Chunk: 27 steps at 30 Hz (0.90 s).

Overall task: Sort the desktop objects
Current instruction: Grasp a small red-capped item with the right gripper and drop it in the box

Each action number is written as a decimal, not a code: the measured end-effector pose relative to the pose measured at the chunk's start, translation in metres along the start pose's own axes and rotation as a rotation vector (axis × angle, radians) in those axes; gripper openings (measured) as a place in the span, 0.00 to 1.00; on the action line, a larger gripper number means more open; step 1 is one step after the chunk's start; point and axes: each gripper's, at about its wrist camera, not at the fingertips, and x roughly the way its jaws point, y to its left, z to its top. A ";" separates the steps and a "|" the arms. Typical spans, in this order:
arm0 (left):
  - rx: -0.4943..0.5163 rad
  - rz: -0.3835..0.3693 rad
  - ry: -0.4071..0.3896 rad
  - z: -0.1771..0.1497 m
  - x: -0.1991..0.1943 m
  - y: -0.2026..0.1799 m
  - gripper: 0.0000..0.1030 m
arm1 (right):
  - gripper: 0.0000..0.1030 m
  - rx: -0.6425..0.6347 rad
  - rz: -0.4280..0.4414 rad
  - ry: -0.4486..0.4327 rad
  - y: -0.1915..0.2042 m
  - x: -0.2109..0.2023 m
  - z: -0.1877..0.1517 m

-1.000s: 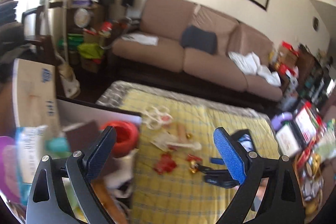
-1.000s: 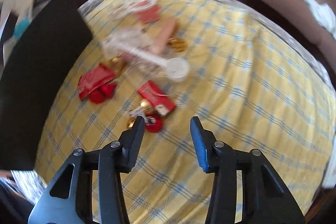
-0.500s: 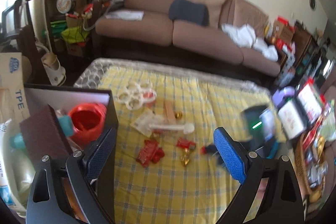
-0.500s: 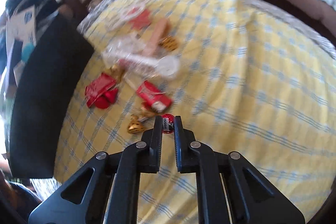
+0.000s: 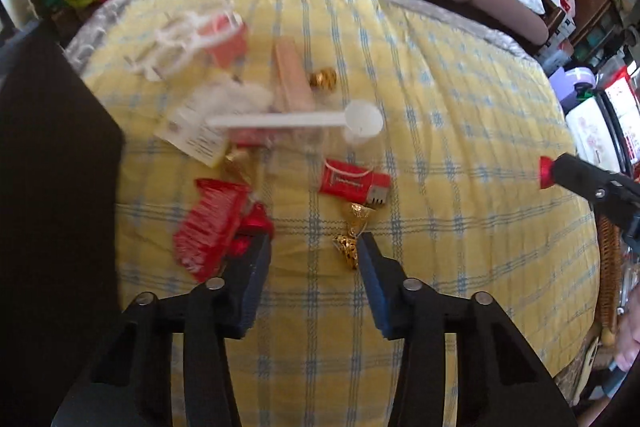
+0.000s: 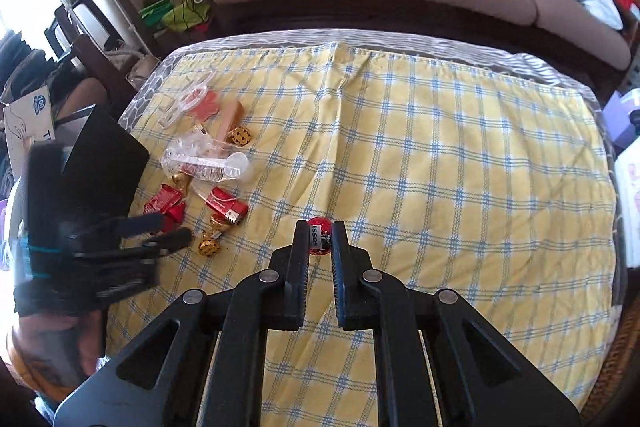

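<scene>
Lifted since earlier, right gripper (image 6: 321, 241) pinches red candy (image 6: 319, 236) at its tips above the cloth; left gripper (image 5: 312, 247), jaws just closing and half-spread, nears gold candy (image 5: 347, 250), which may get nudged aside.

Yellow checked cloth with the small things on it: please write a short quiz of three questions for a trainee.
1. True or false: the right gripper is shut on a round red sweet.
2. Where does the white plastic scoop lie? A on the sofa; B on the yellow checked cloth; C between a gripper's fingers.
3. Fill in: the two foil sweets next to the red packet are ___ coloured.
Key: 1 true; 2 B; 3 gold.
</scene>
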 end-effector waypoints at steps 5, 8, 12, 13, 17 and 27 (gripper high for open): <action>-0.003 -0.086 0.026 -0.003 0.009 -0.003 0.42 | 0.10 -0.020 0.003 0.010 0.006 0.000 0.000; -0.017 -0.104 0.030 -0.002 0.010 -0.002 0.41 | 0.10 -0.037 0.002 0.014 0.013 0.005 0.000; -0.001 -0.103 0.017 -0.003 0.011 -0.009 0.48 | 0.10 -0.041 -0.002 0.016 0.016 0.006 0.001; 0.013 -0.078 -0.005 -0.001 0.011 -0.014 0.39 | 0.10 -0.042 -0.002 0.018 0.017 0.006 0.001; 0.079 0.062 -0.010 -0.003 0.017 -0.025 0.09 | 0.10 -0.051 -0.014 0.041 0.017 0.011 0.000; -0.010 0.100 -0.316 -0.006 -0.112 -0.004 0.09 | 0.10 -0.098 0.093 -0.039 0.039 -0.014 0.004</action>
